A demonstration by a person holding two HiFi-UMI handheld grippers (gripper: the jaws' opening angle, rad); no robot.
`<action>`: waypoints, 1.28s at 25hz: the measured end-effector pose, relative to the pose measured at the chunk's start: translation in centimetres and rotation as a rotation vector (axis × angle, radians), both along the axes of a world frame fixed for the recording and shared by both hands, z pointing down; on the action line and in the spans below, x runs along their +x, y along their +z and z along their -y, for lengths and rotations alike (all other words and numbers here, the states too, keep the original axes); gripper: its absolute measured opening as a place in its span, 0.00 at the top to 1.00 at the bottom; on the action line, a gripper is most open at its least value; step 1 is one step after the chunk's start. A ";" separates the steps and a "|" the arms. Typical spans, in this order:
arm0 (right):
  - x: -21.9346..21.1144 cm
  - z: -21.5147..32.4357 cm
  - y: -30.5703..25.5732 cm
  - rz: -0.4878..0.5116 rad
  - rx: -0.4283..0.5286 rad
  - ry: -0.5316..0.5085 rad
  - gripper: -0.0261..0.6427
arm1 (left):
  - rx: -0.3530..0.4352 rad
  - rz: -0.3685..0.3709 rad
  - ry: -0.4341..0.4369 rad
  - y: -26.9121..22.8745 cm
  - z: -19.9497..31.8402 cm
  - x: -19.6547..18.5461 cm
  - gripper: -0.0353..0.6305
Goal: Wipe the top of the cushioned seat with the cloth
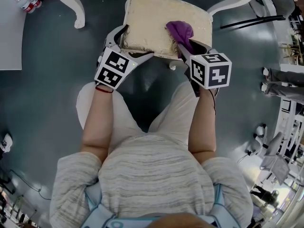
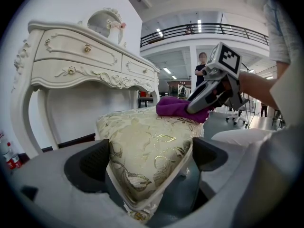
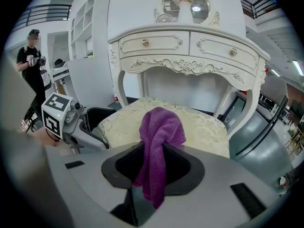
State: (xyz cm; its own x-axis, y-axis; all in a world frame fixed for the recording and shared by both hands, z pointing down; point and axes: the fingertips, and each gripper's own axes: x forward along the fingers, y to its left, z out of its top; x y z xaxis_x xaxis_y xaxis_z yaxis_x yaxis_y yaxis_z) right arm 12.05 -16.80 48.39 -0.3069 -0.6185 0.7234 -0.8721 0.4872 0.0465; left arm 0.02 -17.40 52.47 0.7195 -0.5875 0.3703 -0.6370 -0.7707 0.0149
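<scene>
The cushioned seat [image 1: 149, 20] is cream with a gold leaf pattern and stands in front of me. My left gripper [image 1: 124, 42] is at its near left corner; in the left gripper view that corner [image 2: 142, 141] fills the space between the jaws, and the left gripper [image 2: 149, 158] is shut on it. A purple cloth [image 1: 180, 30] lies bunched on the near right part of the seat top. My right gripper [image 1: 183, 45] is shut on it. In the right gripper view the cloth [image 3: 159, 127] hangs down between the jaws of the right gripper [image 3: 153, 163] over the seat [image 3: 204, 129].
A white carved dressing table [image 3: 190, 46] stands just behind the seat, its legs [image 1: 76, 6] at either side. Small bottles [image 1: 29, 3] sit on the floor far left. A black chair frame [image 3: 256, 132] is at the right. A person [image 3: 33, 75] stands at a distance.
</scene>
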 end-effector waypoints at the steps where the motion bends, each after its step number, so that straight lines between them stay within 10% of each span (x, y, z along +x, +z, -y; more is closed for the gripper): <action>1: -0.4 0.0 0.0 0.002 0.000 -0.009 0.80 | -0.001 -0.001 0.000 0.0 0.0 0.0 0.11; 32: -10.8 -0.5 -0.1 0.058 0.009 -0.250 0.80 | 0.010 0.010 0.005 -2.2 -1.2 -3.3 0.11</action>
State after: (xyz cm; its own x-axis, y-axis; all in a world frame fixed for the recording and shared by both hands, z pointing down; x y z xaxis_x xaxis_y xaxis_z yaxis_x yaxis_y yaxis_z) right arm 1.27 -16.26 48.32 -0.4915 -0.5243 0.6953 -0.7261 0.6876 0.0053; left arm -3.27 -16.17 50.31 0.7187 -0.5875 0.3719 -0.6331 -0.7741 0.0008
